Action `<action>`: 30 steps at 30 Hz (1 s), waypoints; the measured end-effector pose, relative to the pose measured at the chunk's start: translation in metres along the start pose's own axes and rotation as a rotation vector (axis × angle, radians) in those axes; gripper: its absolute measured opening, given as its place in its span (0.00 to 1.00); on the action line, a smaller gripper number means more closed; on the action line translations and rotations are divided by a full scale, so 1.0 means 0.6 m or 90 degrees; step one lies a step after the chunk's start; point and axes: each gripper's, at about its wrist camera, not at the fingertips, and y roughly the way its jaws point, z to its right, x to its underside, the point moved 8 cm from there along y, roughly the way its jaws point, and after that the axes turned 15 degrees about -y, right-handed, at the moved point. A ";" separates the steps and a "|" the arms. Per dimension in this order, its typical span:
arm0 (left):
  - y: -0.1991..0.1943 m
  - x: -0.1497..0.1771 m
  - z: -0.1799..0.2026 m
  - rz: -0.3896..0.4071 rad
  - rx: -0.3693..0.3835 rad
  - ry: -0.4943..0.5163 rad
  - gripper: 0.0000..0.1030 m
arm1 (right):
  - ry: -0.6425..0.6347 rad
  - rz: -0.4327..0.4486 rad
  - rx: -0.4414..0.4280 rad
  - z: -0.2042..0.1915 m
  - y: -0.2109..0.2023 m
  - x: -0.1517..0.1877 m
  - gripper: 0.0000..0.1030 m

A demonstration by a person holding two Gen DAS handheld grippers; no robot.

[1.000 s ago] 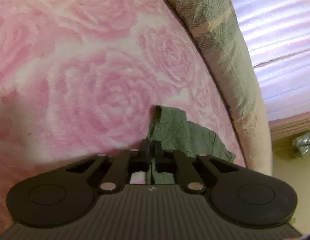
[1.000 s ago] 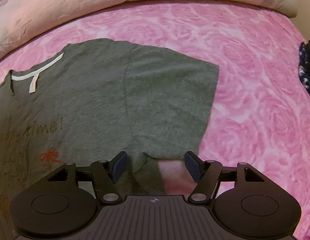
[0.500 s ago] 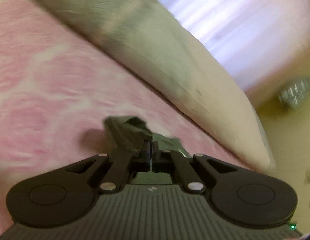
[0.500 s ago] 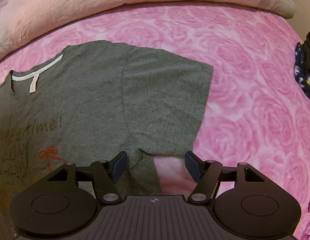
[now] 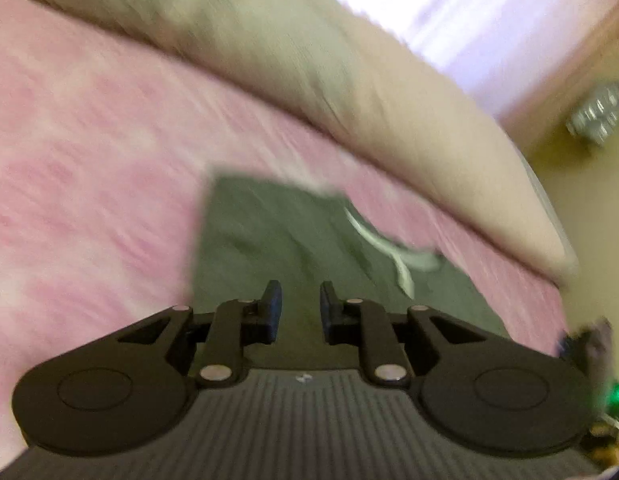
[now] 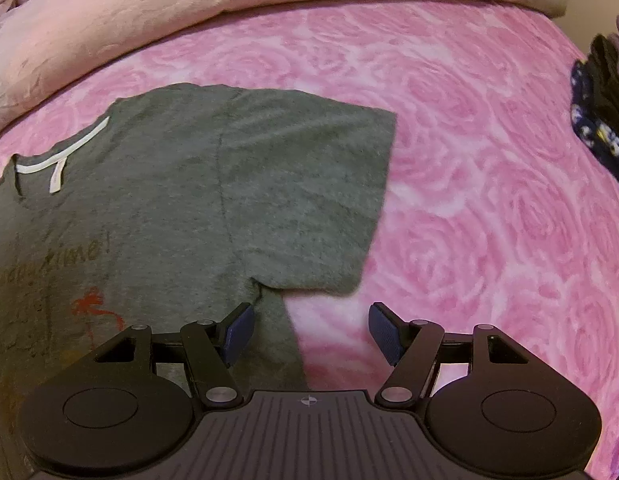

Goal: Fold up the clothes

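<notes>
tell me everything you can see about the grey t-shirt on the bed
The grey t-shirt is soft knit cotton by its look, lying flat, front up, on the pink rose bedspread. It has a white neck tape, faint "time!" lettering, a small red print, and one short sleeve spread out. Nothing grips it; the right gripper hovers open at the armpit.

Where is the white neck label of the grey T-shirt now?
In the right wrist view the label is at the far left, at the T-shirt collar, above the "time!" print. In the left wrist view it shows blurred, right of centre.
</notes>
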 end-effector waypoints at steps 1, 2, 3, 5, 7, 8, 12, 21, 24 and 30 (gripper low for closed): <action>-0.003 -0.008 -0.021 0.012 -0.020 -0.006 0.14 | 0.001 0.001 -0.001 -0.001 0.000 0.001 0.65; 0.003 -0.009 -0.040 0.006 -0.039 -0.011 0.12 | 0.000 0.001 -0.002 -0.002 0.000 0.001 0.65; 0.013 0.003 -0.050 -0.013 -0.047 -0.008 0.11 | -0.003 0.002 -0.003 -0.004 0.000 0.002 0.65; 0.034 0.038 -0.062 -0.059 -0.053 0.005 0.09 | -0.011 0.003 -0.004 -0.009 0.001 0.002 0.65; 0.041 0.083 -0.055 -0.089 -0.076 0.093 0.11 | -0.021 0.002 -0.001 -0.011 0.002 0.005 0.65; 0.043 0.106 -0.049 -0.092 -0.103 0.162 0.11 | -0.024 0.001 0.003 -0.010 0.002 0.008 0.65; 0.026 0.123 -0.022 -0.059 -0.160 0.302 0.11 | -0.028 -0.007 0.023 0.000 0.002 0.019 0.65; 0.052 0.108 -0.013 -0.074 -0.185 0.288 0.11 | 0.073 0.057 -0.006 0.031 -0.008 0.023 0.65; 0.038 0.090 -0.005 -0.020 -0.171 0.211 0.09 | 0.168 0.107 -0.041 0.059 -0.010 0.029 0.65; 0.057 0.027 0.061 0.025 -0.084 0.172 0.10 | 0.267 0.207 -0.088 0.145 0.003 0.004 0.65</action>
